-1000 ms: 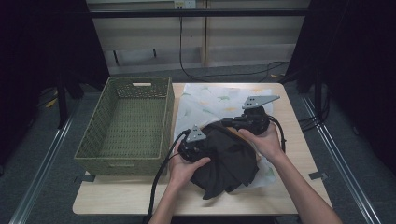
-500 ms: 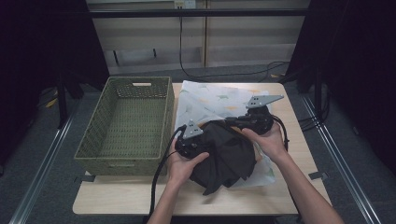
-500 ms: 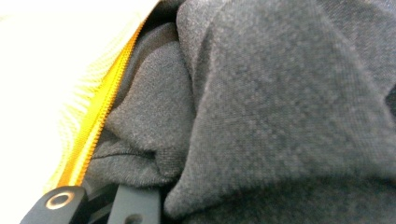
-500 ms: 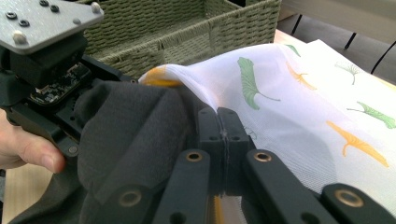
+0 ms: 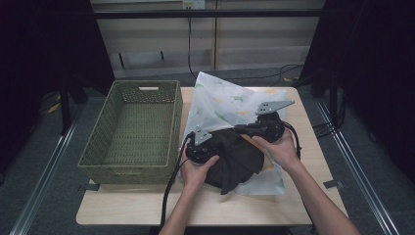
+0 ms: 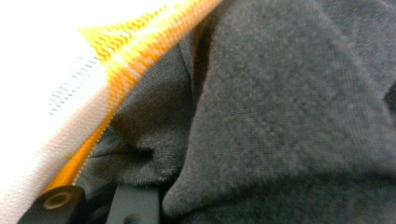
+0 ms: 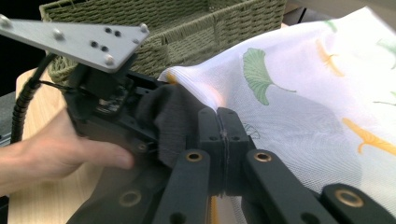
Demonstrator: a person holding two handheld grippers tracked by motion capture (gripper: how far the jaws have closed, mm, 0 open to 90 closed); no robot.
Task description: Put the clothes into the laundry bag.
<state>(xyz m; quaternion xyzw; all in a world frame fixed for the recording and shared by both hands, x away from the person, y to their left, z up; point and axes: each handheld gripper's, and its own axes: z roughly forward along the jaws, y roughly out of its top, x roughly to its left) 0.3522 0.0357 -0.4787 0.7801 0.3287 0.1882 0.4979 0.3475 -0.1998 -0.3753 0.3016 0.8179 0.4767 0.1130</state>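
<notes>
A white mesh bag (image 5: 222, 100) printed with green and orange leaves lies on the table, its orange zipper edge (image 6: 140, 51) facing the person. A dark garment (image 5: 240, 159) lies bunched at the bag's mouth, partly under the mesh. My left gripper (image 5: 209, 148) is pressed into the garment's left side and shut on a fold of it; the dark cloth (image 6: 280, 116) hides most of its jaws. My right gripper (image 7: 220, 115) is shut on the bag's edge, holding it up over the garment (image 7: 173, 116). The left gripper's grey plate (image 7: 79, 37) is close by.
A green woven basket (image 5: 132, 129) stands left of the bag, touching the left hand's side. Bare wooden tabletop (image 5: 122, 210) shows along the near edge and at the right. Black cables trail from both grippers off the near edge.
The dark garment is bunched tighter and its near flap is smaller. The left hand has shifted slightly towards the bag's mouth. The right hand has kept still.
</notes>
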